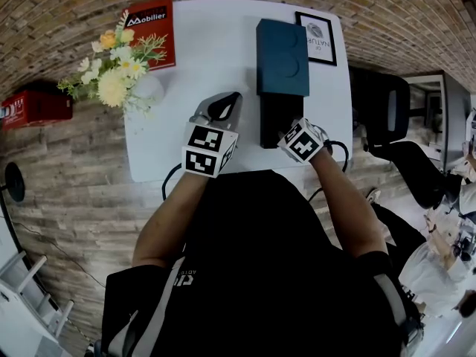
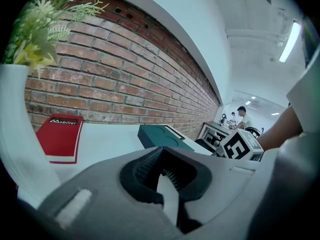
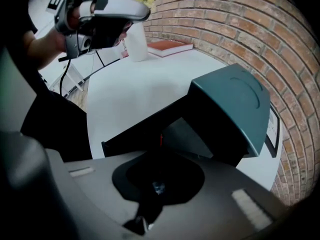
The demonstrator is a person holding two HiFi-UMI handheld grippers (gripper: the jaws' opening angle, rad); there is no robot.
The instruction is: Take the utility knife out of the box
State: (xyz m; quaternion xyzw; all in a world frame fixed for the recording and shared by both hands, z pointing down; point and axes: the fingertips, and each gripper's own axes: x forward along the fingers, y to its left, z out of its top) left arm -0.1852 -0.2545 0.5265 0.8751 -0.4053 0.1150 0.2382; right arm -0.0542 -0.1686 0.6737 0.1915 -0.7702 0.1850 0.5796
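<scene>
A teal box lid (image 1: 282, 47) lies at the middle of the white table (image 1: 216, 43), with the black tray (image 1: 274, 121) drawn out of it toward me. My right gripper (image 1: 294, 136) points steeply down into the tray's near end. In the right gripper view its jaws (image 3: 160, 156) look shut inside the dark tray (image 3: 145, 129), just below a small red-orange sliver (image 3: 161, 138). The dark hides whether anything is pinched. The knife itself is not clearly visible. My left gripper (image 1: 227, 104) hovers left of the tray, shut and empty (image 2: 161, 156).
A white vase of flowers (image 1: 119, 65) and a red book (image 1: 152, 21) stand at the table's back left. A framed picture (image 1: 316, 37) lies right of the lid. A black chair (image 1: 379, 106) is beside the table's right edge. People sit far off.
</scene>
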